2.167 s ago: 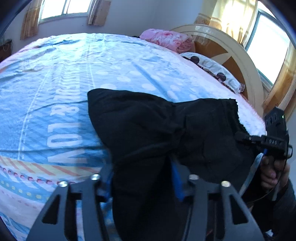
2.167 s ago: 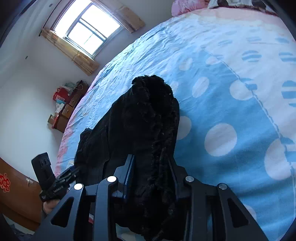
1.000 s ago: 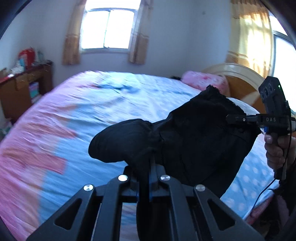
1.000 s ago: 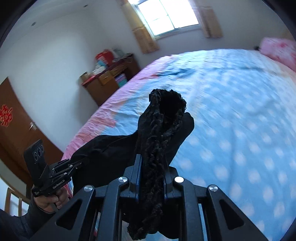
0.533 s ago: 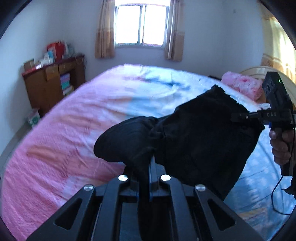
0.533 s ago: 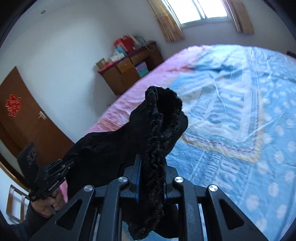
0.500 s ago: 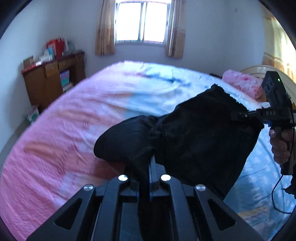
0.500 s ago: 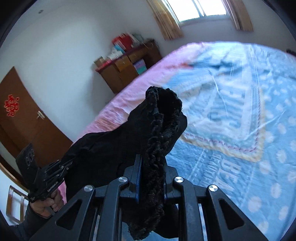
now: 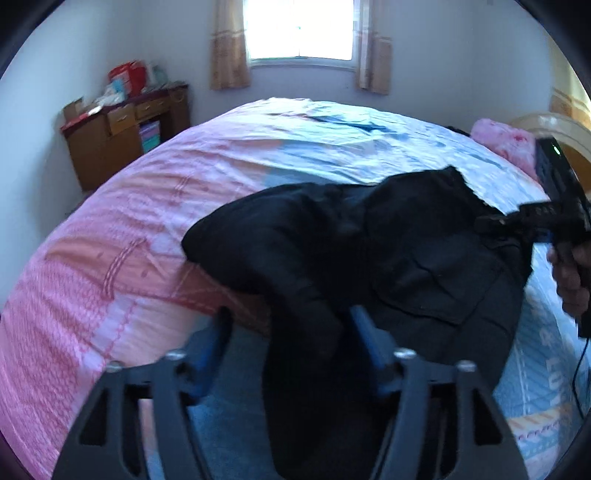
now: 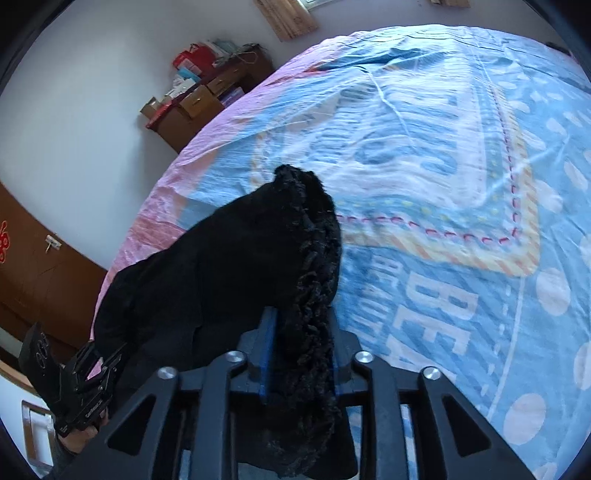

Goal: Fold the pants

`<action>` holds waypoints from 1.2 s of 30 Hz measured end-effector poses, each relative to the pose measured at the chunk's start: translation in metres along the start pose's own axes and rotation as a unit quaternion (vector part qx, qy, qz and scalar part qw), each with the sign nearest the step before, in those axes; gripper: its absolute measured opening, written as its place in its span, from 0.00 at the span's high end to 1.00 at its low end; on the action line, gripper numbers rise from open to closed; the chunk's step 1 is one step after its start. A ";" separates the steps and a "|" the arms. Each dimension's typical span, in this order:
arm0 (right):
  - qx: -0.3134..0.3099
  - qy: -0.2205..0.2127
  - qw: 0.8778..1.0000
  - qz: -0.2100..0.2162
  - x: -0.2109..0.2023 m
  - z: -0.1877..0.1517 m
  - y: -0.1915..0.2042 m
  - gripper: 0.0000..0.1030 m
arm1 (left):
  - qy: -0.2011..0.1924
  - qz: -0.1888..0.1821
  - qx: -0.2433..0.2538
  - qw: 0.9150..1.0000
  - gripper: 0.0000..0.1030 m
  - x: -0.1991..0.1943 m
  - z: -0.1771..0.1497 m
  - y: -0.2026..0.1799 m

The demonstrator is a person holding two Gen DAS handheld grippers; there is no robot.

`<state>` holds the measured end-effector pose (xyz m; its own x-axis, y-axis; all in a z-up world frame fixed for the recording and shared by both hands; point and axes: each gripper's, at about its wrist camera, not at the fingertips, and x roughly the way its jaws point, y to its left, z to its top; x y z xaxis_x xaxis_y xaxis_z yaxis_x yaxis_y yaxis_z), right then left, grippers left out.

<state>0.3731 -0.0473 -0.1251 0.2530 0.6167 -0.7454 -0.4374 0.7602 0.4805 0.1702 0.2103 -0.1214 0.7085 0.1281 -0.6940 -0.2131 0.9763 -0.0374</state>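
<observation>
Left gripper (image 9: 290, 334) has just spread its jaws, black pants (image 9: 373, 251) loose between them on the bedspread (image 9: 110, 266). Right gripper (image 10: 300, 345), jaws just widening, still straddles the fuzzy waistband. Only the left view shows the window (image 9: 299, 29) and pink pillow (image 9: 506, 142).

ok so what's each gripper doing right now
Left tongs: open, just widened, pants lying loose between them.
Right tongs: just been opening, pants between them; grip cannot be told.
</observation>
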 end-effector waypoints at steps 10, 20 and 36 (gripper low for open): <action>0.012 -0.058 0.998 -0.034 -0.055 -0.033 0.001 0.42 | -0.012 0.011 0.005 1.000 0.24 -0.038 -0.009 -0.015; 0.000 -0.128 0.989 -0.076 -0.144 -0.112 0.030 0.38 | -0.037 -0.027 -0.020 0.999 0.15 -0.095 -0.028 -0.044; -0.106 -0.210 0.963 -0.128 -0.201 -0.188 0.108 0.36 | -0.093 -0.029 -0.002 0.995 0.09 -0.155 -0.045 -0.070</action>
<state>0.1132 -0.1277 -0.0106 0.6836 0.4768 -0.5526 -0.4693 0.8670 0.1675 0.0456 0.1145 -0.0435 0.8317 0.1009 -0.5460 -0.1697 0.9825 -0.0768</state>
